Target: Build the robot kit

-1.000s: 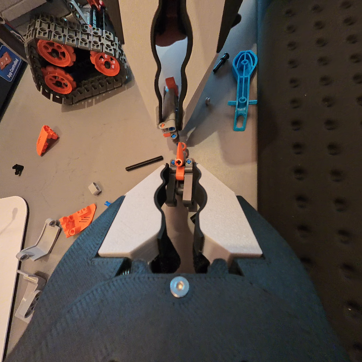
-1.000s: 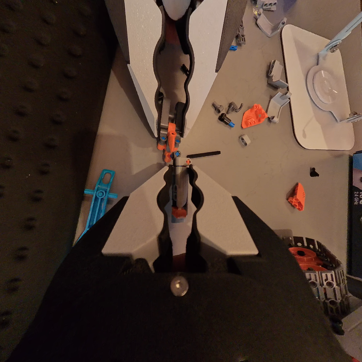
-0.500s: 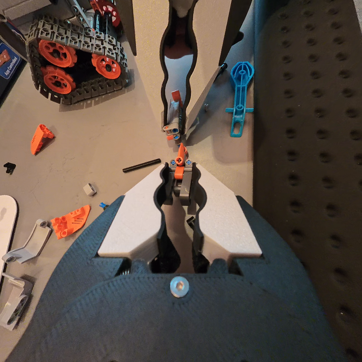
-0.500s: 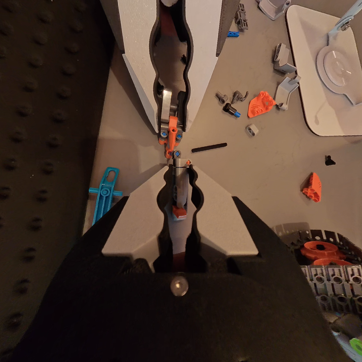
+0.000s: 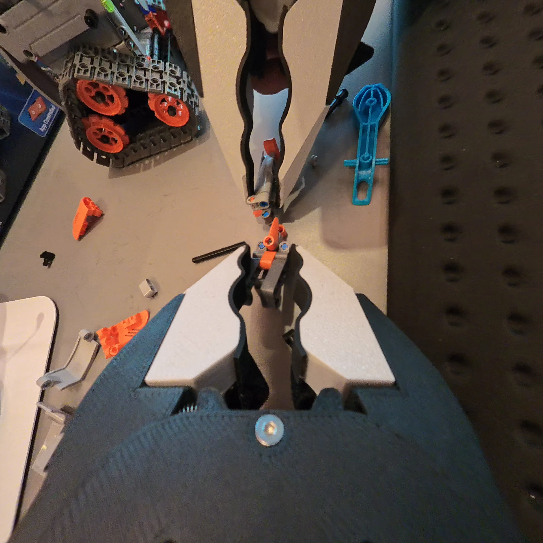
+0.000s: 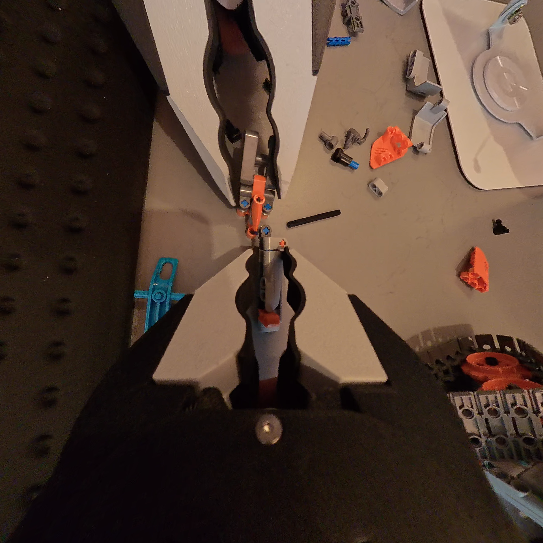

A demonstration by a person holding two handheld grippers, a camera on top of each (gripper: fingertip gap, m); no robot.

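Since the earlier frames the two held pieces have drawn closer, until their tips nearly meet above the grey surface (image 5: 164, 205). Left tool (image 5: 269, 249) is clamped narrow on a dark grey beam assembly (image 5: 271, 279) whose orange lever (image 5: 271, 238) points forward; right tool (image 6: 269, 249) is clamped narrow on a light grey cylinder piece (image 6: 270, 282) with a blue-pinned tip (image 6: 266, 230). Judged from this pose, a good mating calls for lining up pin and lever hole squarely, then pressing straight with firm grips. A black axle (image 5: 219, 252) lies just beside them, the tracked vehicle (image 5: 126, 108) well apart.
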